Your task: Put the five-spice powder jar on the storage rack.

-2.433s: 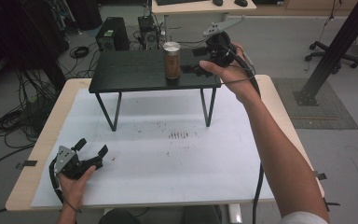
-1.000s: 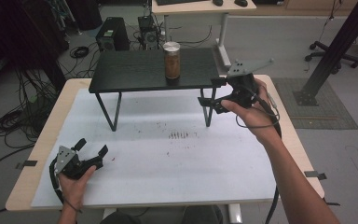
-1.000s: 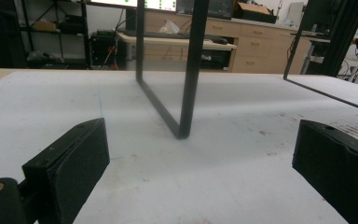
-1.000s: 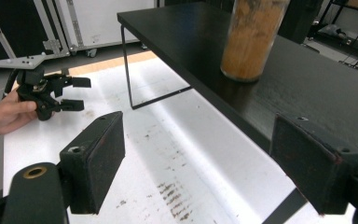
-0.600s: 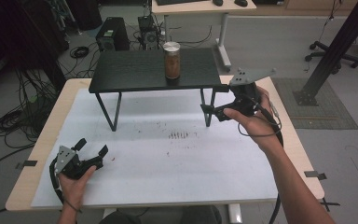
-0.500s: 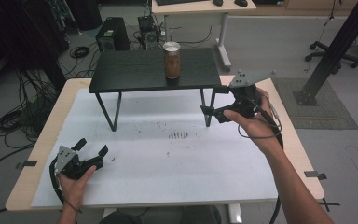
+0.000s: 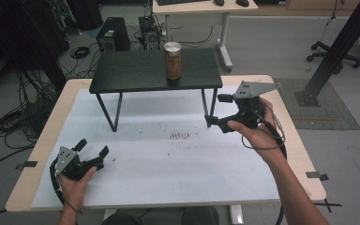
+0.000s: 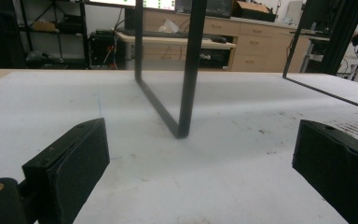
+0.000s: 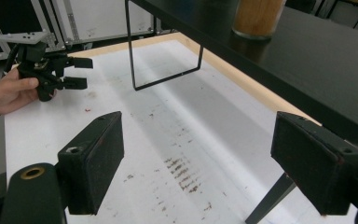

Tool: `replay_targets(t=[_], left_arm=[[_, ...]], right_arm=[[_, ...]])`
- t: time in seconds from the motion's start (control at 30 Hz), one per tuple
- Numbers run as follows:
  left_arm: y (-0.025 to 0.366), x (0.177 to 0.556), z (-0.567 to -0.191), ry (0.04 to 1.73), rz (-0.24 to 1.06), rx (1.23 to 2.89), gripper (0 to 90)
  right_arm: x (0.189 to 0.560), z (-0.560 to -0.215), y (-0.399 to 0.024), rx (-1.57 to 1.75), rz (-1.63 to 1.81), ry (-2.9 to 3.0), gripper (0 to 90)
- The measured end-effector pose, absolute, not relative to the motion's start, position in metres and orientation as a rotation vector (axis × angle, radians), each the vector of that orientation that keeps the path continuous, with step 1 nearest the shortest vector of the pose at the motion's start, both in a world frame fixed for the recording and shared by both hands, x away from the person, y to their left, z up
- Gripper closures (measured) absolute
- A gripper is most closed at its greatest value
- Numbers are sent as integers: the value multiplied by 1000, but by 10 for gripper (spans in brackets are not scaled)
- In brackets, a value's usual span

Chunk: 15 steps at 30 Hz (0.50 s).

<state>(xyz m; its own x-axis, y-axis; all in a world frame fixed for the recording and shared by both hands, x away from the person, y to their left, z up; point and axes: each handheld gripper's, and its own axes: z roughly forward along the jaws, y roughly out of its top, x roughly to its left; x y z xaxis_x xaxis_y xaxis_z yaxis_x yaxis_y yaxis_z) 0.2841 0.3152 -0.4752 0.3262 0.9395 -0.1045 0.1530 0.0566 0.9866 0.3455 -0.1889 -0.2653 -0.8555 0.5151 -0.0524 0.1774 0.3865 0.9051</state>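
The low black side table (image 7: 136,72) serves as the landmark: it stands at the far side of the white work surface (image 7: 168,168), its thin metal legs planted on that surface.

Well in front of the side table's left leg, near the near-left corner of the white surface, the left gripper (image 7: 93,149) rests low in the person's left hand (image 7: 75,180). Its jaws stand wide apart with nothing between them — in the left gripper view only bare white surface lies between the two black pads, and the side table's leg frame (image 8: 186,79) rises straight ahead.

On the side table's top, toward its right half and close to the front edge, stands a jar (image 7: 172,60) with a pale lid and brown contents. No label or writing on it can be read.

In front of the side table, about midway, a patch of small dark marks (image 7: 180,136) stains the white surface; the surface around it is open, with free room between the two grippers.

Just in front of the side table's right legs, the right gripper (image 7: 214,110) is held in the right hand (image 7: 255,133), raised off the surface, jaws parted and empty, pointing left. Its grey three-cornered plate (image 7: 255,88) sits on top. The right gripper view looks under the side table's front edge — the jar bottom shows above.
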Motion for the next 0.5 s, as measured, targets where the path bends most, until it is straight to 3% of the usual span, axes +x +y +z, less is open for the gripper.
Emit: replay_targets(t=[0.5], left_arm=[[315,284,-475,1091,827,1395,42]], right_arm=[[336,-288,-206,643,1430,2302,166]])
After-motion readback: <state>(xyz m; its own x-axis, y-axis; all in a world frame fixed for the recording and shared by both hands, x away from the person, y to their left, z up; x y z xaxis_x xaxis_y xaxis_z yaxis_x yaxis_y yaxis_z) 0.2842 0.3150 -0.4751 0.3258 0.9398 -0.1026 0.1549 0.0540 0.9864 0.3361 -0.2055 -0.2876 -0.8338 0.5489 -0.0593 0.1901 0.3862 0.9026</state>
